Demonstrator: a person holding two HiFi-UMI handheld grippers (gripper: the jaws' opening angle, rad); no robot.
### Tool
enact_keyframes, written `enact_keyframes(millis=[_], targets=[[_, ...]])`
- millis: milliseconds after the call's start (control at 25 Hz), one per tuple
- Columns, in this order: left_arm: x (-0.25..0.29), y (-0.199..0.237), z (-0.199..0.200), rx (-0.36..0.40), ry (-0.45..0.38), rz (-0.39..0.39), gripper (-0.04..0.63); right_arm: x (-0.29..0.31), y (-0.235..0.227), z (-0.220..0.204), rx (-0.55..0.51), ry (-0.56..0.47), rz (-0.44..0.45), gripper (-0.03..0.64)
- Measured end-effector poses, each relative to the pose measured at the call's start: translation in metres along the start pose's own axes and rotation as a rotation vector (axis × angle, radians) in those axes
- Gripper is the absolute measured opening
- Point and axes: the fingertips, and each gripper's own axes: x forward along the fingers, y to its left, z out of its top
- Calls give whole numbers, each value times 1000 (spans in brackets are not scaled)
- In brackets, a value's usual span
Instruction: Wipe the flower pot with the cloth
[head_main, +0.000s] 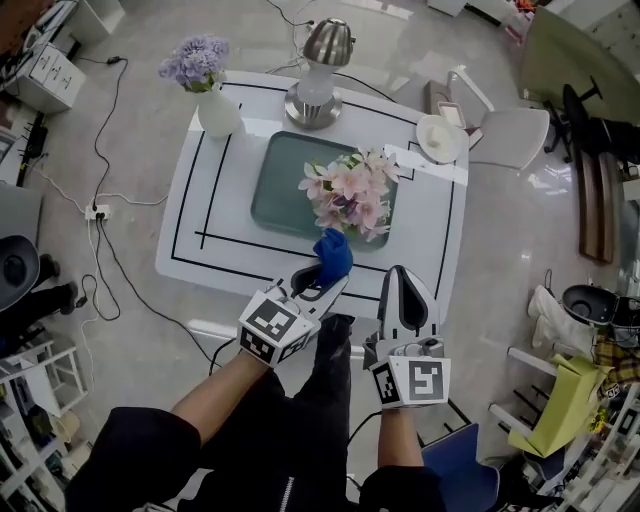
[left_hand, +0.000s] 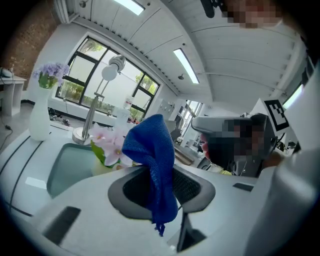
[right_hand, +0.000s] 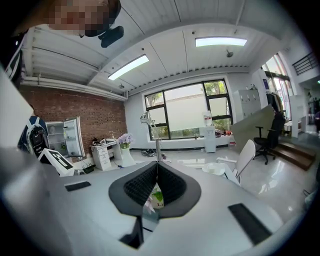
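The flower pot with pink blossoms (head_main: 350, 195) stands on a green tray (head_main: 275, 190) in the middle of the white table (head_main: 190, 200). My left gripper (head_main: 325, 275) hovers over the table's near edge, just in front of the blossoms, shut on a blue cloth (head_main: 334, 254). In the left gripper view the cloth (left_hand: 152, 165) sticks up and hangs down between the jaws, with the blossoms (left_hand: 111, 142) close behind it. My right gripper (head_main: 401, 275) is beside it on the right, shut and holding nothing. A sliver of the pot (right_hand: 156, 198) shows below its closed jaws (right_hand: 156, 170).
A white vase of purple flowers (head_main: 214, 105) stands at the table's far left corner. A silver desk lamp (head_main: 318, 78) is at the far edge and a white bowl (head_main: 440, 138) at the far right corner. A white chair (head_main: 505, 132) and floor cables (head_main: 100, 215) flank the table.
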Motion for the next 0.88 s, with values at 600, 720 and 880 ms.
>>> enact_keyframes(millis=[600, 720, 880], targets=[[169, -34, 6, -131, -31, 236, 110, 35, -138, 9, -38, 47, 298, 8], [196, -27, 2, -226, -62, 273, 110, 39, -163, 2, -35, 60, 334, 8], [222, -1, 0, -335, -113, 346, 109, 49, -183, -6, -27, 69, 357, 8]])
